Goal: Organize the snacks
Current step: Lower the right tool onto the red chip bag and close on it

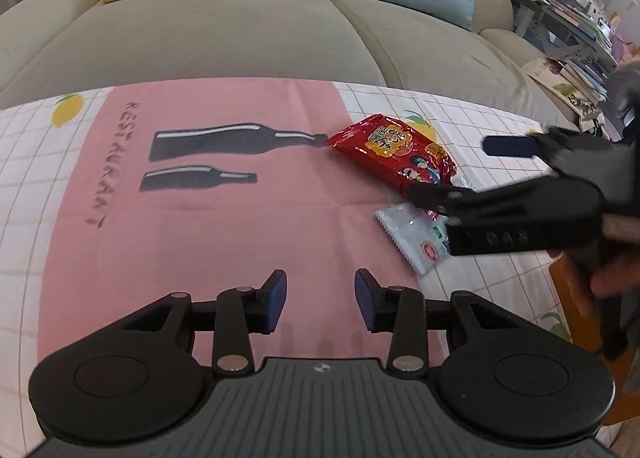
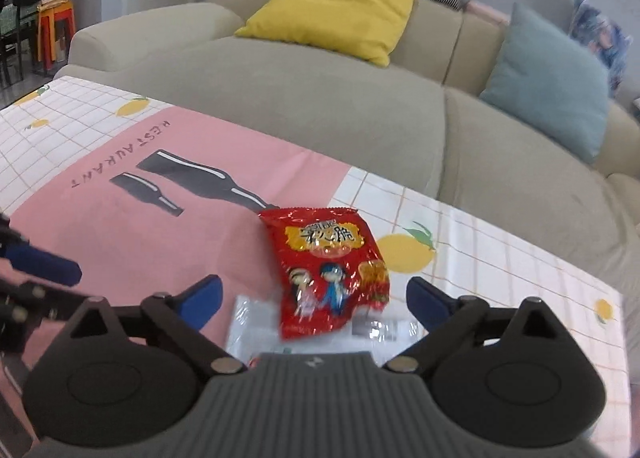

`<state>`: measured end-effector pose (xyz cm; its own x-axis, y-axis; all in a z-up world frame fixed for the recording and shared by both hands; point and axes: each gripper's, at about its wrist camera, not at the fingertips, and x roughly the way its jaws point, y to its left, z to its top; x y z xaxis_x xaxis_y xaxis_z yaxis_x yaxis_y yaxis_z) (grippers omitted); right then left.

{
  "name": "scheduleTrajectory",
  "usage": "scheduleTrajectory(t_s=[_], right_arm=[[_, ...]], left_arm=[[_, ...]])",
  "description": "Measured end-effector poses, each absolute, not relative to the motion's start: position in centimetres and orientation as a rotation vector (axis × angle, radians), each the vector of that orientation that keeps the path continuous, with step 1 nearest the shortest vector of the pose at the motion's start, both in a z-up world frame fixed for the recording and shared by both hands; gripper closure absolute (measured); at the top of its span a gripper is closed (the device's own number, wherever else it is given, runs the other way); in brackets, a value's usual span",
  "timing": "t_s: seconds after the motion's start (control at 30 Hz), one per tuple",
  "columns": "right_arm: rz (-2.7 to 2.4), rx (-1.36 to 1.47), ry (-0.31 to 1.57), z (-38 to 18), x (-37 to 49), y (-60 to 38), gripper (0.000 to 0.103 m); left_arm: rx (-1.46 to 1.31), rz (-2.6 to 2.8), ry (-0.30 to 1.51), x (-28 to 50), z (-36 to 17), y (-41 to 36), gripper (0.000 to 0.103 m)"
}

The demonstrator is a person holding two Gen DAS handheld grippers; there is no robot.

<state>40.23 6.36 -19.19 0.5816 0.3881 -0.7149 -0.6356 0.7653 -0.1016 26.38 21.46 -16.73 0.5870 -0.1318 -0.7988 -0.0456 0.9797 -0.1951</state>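
A red snack bag (image 1: 394,154) with cartoon figures lies on the pink and white tablecloth (image 1: 200,226). It partly overlaps a pale clear-and-white snack packet (image 1: 412,236) beneath it. My right gripper (image 2: 314,298) is open, its blue fingers on either side of the red bag (image 2: 332,270) just above the pale packet (image 2: 252,322). In the left wrist view the right gripper (image 1: 448,168) reaches in from the right over both packets. My left gripper (image 1: 320,296) is open and empty over the pink cloth, left of the snacks. Its blue fingertip (image 2: 44,264) shows at the left edge of the right wrist view.
A beige sofa (image 2: 320,98) runs along the table's far edge, with a yellow cushion (image 2: 336,6) and a teal cushion (image 2: 552,82). A cluttered shelf (image 1: 568,18) stands at the far right. An orange stool (image 2: 56,26) and dark chairs stand at far left.
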Motion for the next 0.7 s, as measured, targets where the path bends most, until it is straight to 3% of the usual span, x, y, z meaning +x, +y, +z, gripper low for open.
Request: scheduleTrajectory(t_s=[0.37,0.5,0.7], right_arm=[[0.656,-0.329,0.836,-22.0,46.2,8.1,0.005],[0.675,-0.275,0.885,-22.3,46.6,8.1,0.02],[0.657,-0.234,0.91,-22.2,45.8,7.6,0.029]], left_arm=[[-0.175,-0.09,0.945,29.7,-17.7,21.1,0.058],[-0.149,-0.134,0.934,30.1,-17.7,20.5,0.052],[-0.105,-0.2,0.922,30.4,-17.1,19.4,0.045]])
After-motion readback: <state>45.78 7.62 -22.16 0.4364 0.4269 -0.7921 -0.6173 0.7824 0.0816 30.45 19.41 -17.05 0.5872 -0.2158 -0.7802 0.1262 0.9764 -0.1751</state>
